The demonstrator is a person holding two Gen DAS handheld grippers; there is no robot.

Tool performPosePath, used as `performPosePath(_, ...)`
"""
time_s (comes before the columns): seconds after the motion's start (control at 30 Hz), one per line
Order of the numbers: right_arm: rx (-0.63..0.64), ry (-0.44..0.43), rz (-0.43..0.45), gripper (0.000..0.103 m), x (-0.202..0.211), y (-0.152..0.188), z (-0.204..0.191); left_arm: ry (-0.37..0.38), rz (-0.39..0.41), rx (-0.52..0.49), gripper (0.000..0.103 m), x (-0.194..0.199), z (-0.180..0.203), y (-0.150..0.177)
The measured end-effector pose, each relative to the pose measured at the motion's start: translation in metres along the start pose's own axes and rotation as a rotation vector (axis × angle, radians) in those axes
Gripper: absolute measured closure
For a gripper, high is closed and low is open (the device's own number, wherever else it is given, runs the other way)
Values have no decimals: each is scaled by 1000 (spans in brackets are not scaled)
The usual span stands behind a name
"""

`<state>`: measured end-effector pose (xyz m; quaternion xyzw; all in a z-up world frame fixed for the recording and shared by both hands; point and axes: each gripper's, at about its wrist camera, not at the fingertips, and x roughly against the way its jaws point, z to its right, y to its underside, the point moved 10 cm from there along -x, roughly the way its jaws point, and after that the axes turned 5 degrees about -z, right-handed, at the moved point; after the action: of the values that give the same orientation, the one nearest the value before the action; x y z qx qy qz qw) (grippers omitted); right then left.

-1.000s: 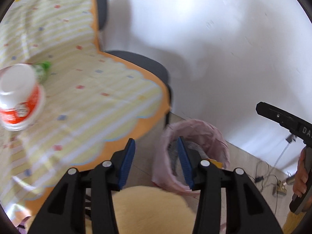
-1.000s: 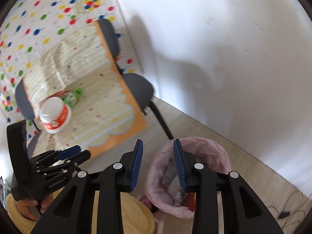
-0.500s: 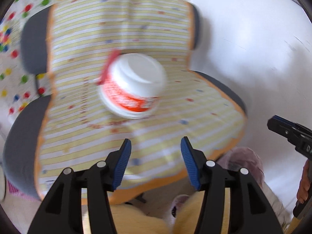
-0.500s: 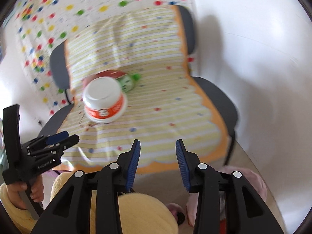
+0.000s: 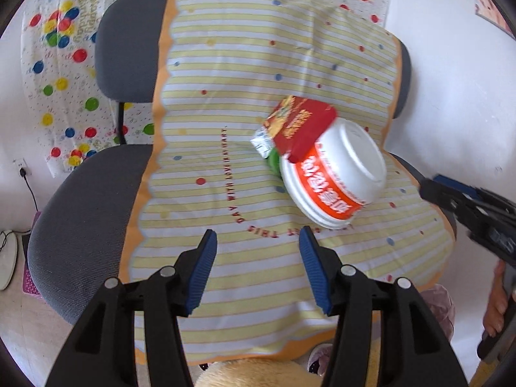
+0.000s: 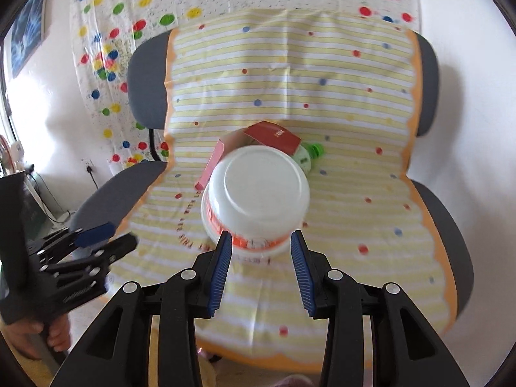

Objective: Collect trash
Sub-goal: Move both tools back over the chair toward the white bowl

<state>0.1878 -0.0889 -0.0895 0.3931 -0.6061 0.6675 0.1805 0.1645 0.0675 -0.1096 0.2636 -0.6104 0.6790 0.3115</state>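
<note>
With both grippers spread and empty, my right gripper [image 6: 260, 248] has the upturned bowl [image 6: 258, 193] just ahead; my left gripper [image 5: 257, 253] sees it ahead-right.

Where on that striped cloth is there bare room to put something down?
The striped cloth is bare across its far half, along its right side, and along the near edge by the grippers. It is crowded in the middle, where the upturned bowl, red box and green bottle bunch together.
</note>
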Motion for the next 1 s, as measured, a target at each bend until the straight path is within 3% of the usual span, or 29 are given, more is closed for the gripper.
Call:
performPosePath(0.17, -80, 22, -18, 64, -40, -18, 21, 8, -22, 15, 51, -11, -7, 3)
performPosePath(0.27, -100, 42, -51, 64, -52, -10, 32, 10, -32, 9, 51, -16, -5, 6)
performPosePath(0.4, -99, 114, -61, 64, -42, 7, 52, 20, -43, -12, 51, -21, 5, 9)
performPosePath(0.57, -124, 194, -160, 64, -41, 47, 93, 41, -66, -52, 51, -27, 31, 15)
performPosePath(0.7, -112, 246, -156, 63, -18, 67, 114, 61, -82, -110, 51, -30, 59, 21)
performPosePath(0.83, -103, 101, -83, 63, 1, 65, 118, 69, -99, -145, 51, -35, 77, 24)
performPosePath(1.0, -147, 26, 41, 61, 17, 25, 124, 61, -100, -146, 51, -36, 87, 18)
